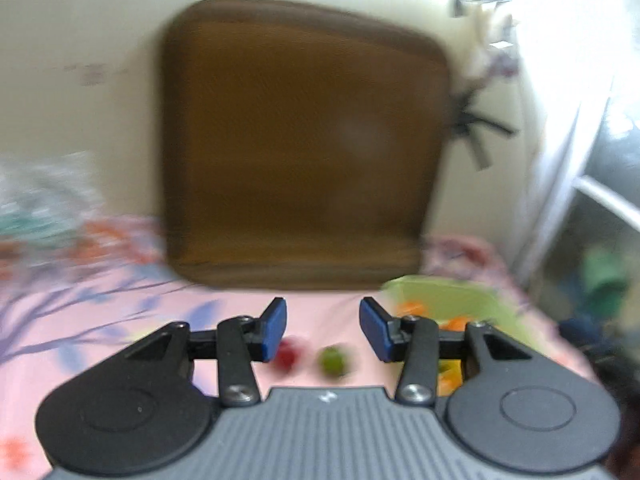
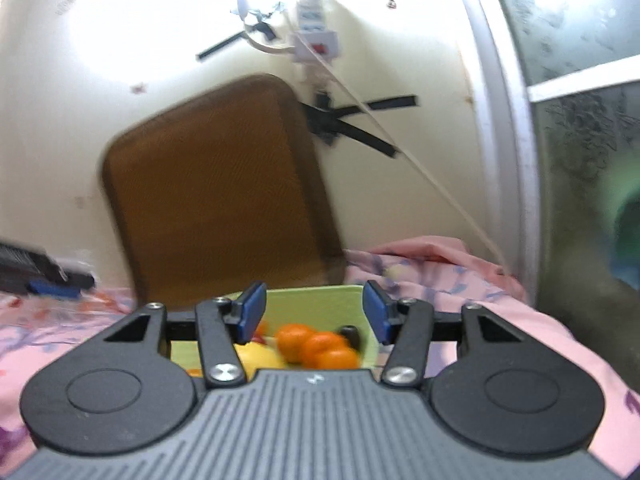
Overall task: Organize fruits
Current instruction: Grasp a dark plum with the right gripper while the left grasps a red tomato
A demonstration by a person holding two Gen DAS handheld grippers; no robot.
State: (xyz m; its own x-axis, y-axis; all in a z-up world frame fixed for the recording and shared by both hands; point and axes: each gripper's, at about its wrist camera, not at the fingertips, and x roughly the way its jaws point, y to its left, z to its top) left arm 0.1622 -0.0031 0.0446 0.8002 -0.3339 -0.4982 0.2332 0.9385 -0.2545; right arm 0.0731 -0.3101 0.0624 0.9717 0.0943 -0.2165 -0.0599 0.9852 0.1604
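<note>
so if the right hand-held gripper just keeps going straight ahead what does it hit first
Probably the green bin's far wall, just beyond the oranges lying below the open right hand-held gripper; depth is unclear, as the picture is blurred.

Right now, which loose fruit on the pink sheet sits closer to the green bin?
The green fruit. It lies on the bin side of the red fruit, which sits by the left tool's left finger.

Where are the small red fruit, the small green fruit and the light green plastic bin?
small red fruit (image 1: 287,354), left wrist view, on its blurred middle.
small green fruit (image 1: 333,361), left wrist view, on its middle.
light green plastic bin (image 2: 320,300), right wrist view, on its far inner wall.
</note>
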